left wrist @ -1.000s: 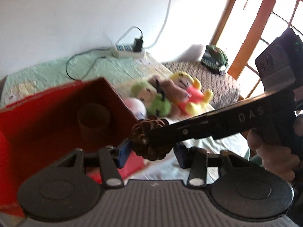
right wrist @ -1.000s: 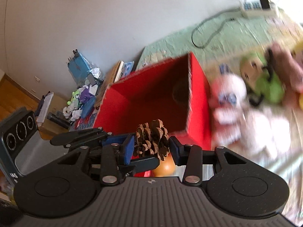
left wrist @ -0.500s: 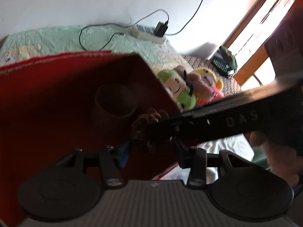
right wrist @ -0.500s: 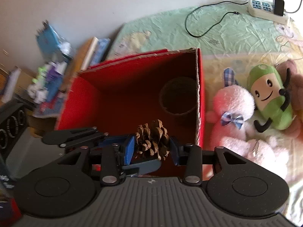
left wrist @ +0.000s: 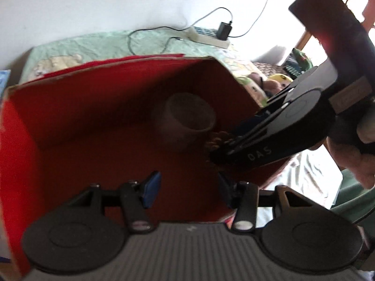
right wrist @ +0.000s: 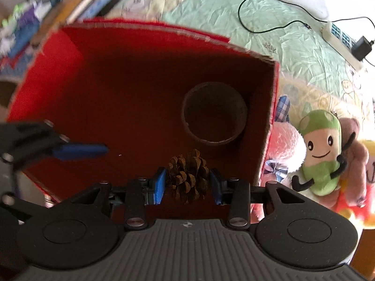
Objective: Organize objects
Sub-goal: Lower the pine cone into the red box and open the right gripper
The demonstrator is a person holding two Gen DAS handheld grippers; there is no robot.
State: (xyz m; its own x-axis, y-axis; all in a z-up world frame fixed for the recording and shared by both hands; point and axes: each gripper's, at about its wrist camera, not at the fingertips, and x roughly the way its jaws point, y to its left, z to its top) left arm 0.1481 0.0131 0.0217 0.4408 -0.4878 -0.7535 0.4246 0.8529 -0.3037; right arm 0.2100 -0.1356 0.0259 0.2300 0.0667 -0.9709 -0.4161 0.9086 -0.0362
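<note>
Right gripper is holding the pine cone, blue pads pressing on its two sides, jaws about halfway apart around it. In the right wrist view the cone is sitting lower centre of the frame, directly over the floor of the red box; its long axis is running roughly up the frame, along the fingers. The brown cup is standing inside the box, just above and right of the cone in the frame, near the box's right wall.

Left gripper is holding nothing: its jaws have just been opening, and only red box floor is showing between the pads. In the right wrist view one of its blue fingers is pointing in from the left edge, well apart from the cone.

Judgement: the cone is already within the box walls, so the right hand is the one placed for the release. Whether the cup or the bare floor is the target cannot be told; the cup would call for a shift toward upper right of the frame.
</note>
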